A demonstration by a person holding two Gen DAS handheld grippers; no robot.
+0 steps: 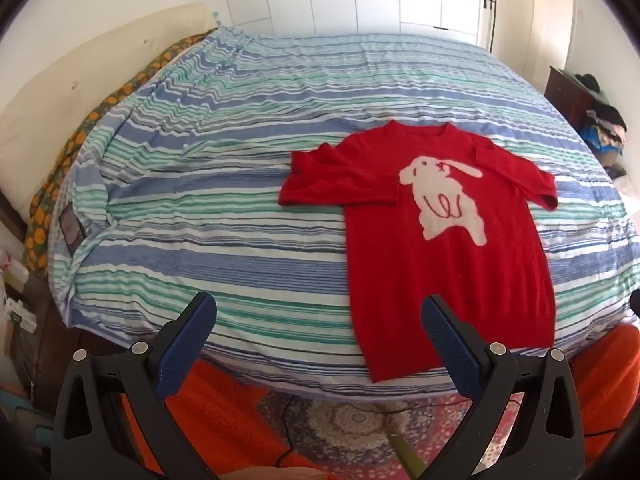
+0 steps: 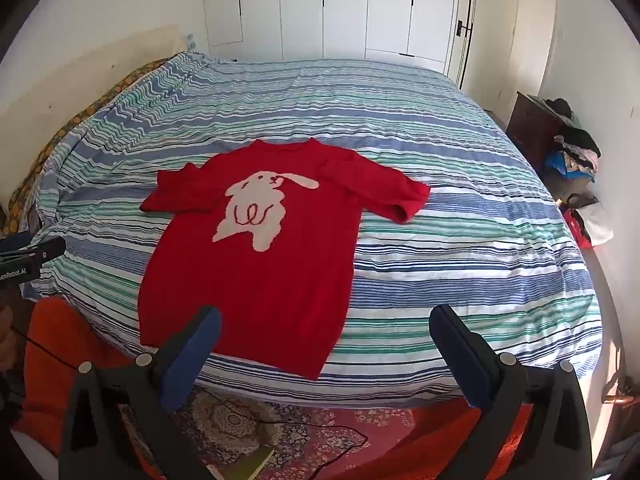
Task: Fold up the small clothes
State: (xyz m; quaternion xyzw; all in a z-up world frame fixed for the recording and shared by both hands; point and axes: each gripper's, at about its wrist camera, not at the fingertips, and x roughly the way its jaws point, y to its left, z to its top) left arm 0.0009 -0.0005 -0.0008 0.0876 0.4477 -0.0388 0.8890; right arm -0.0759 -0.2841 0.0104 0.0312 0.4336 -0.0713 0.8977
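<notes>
Both grippers spread wide and empty above the near edge of the bed, red sweater laid flat ahead.

Nearest, the left gripper (image 1: 318, 322) hangs over the bed's near edge with its jaws fully apart and nothing between them; the right gripper (image 2: 326, 332) does the same, tilted downward. Beyond them the red sweater (image 1: 444, 264) lies face up on the striped bedspread (image 1: 224, 216), its hem reaching the near edge and its neck pointing toward the far side. The hem sits just ahead of the left gripper's right finger and the right gripper's left finger, untouched by either. A white rabbit design (image 2: 260, 210) marks the chest, and both short sleeves spread outward. Farther off, white wardrobe doors (image 2: 344, 4) stand behind the bed's far edge.
</notes>
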